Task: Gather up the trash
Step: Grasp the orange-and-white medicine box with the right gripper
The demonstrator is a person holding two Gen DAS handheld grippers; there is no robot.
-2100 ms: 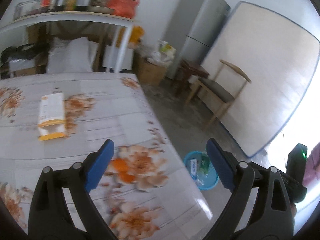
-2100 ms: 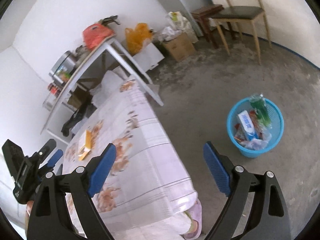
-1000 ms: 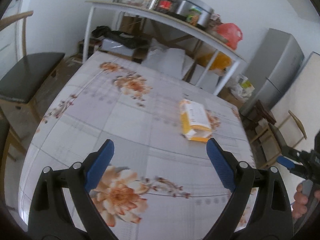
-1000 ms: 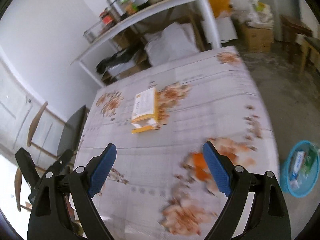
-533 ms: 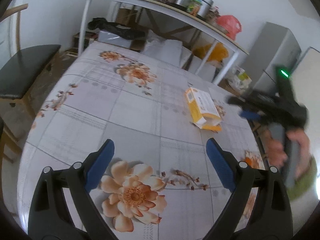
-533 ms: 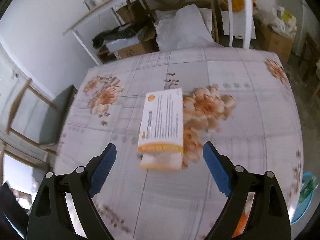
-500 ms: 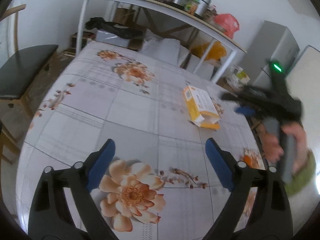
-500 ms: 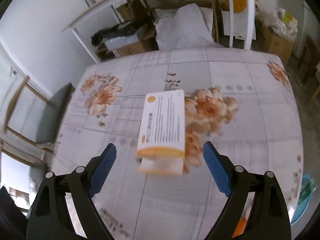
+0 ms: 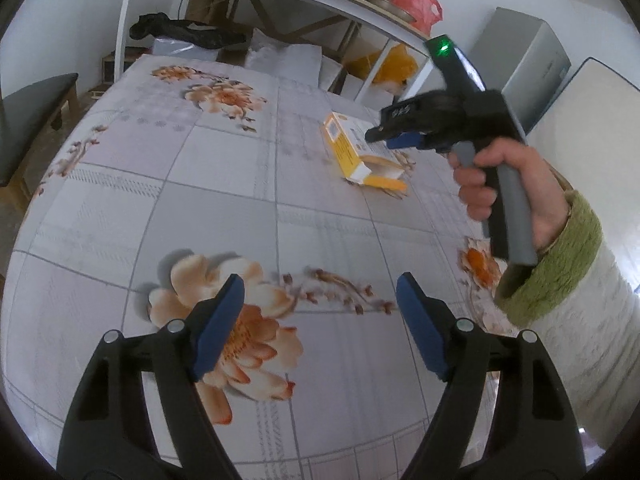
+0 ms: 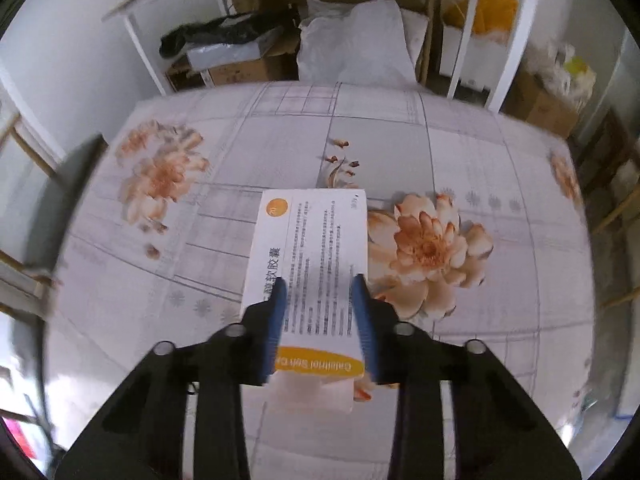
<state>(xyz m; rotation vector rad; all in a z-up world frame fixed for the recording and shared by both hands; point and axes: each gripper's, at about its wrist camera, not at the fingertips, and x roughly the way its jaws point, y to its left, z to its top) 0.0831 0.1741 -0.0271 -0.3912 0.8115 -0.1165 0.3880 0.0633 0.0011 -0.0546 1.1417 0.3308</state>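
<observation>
Jaws of the right gripper [image 10: 320,312] were recorded closing, set astride the near end of the carton [image 10: 312,264], one blue pad along each long side. Whether the pads were already pressing on the card could not be told. Jaws of the left gripper [image 9: 320,328] were also closing but were noted wide apart with nothing between them, held above the floral cloth of the desk [image 9: 200,208].

Item: one white and orange carton, printed with small text, an orange band across its near end. Location: lying flat on the desk; in the left wrist view it was placed at about one o'clock, under the nose of the right gripper [image 9: 404,140], whose handle was held in a hand [image 9: 504,184] with a green cuff.

Condition: near end flap was seen open at six o'clock in the right wrist view, with pale inner card showing.

Handling, as judged: light, probably empty or nearly so. Thin card walls were considered stiff along the edges but easily crushed across the broad faces, more so beside the open end. Surface was taken to be smooth, with moderate slip.

Recommended hold: across the narrow width on the two long side edges, slightly back from the open flap, with modest pressure only.
</observation>
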